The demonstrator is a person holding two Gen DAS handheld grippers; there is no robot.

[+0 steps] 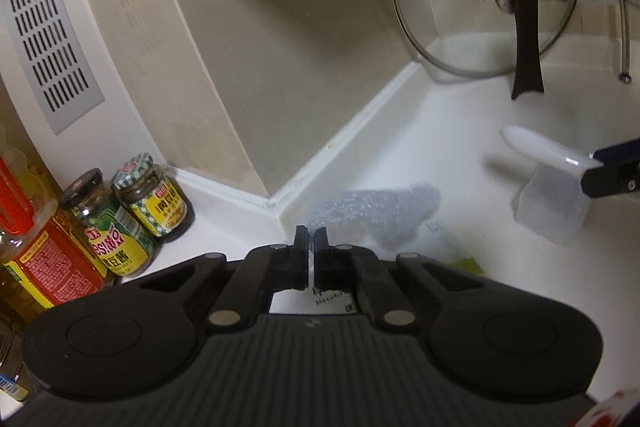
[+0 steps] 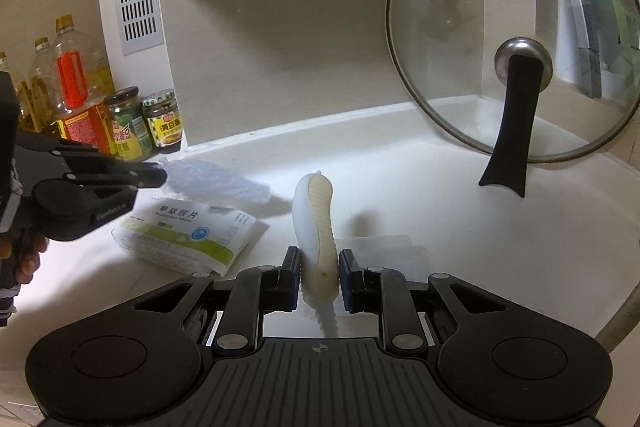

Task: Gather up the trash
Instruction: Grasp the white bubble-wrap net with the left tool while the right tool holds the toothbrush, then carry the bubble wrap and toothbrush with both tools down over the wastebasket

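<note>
Left gripper (image 1: 311, 239) nearly pressed together, pinching the near edge of the bubble wrap (image 1: 384, 215) on the white counter (image 1: 460, 131), left of a medicine box (image 2: 188, 239). Right gripper (image 2: 319, 263) pinches a white handle (image 2: 316, 223) of a clear plastic scoop (image 1: 548, 203). Glass lid (image 2: 512, 39) leans far right; jars (image 2: 148, 123) far left.

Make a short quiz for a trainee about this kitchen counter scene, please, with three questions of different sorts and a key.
1. True or false: the right gripper is empty.
2. What does the left gripper pinch? A) bubble wrap B) medicine box C) glass lid
3. Fill in: the two sauce jars stand beside the oil ____.

Key: 1 false, it is shut on the white plastic handle; 2 A; 3 bottles.
</note>
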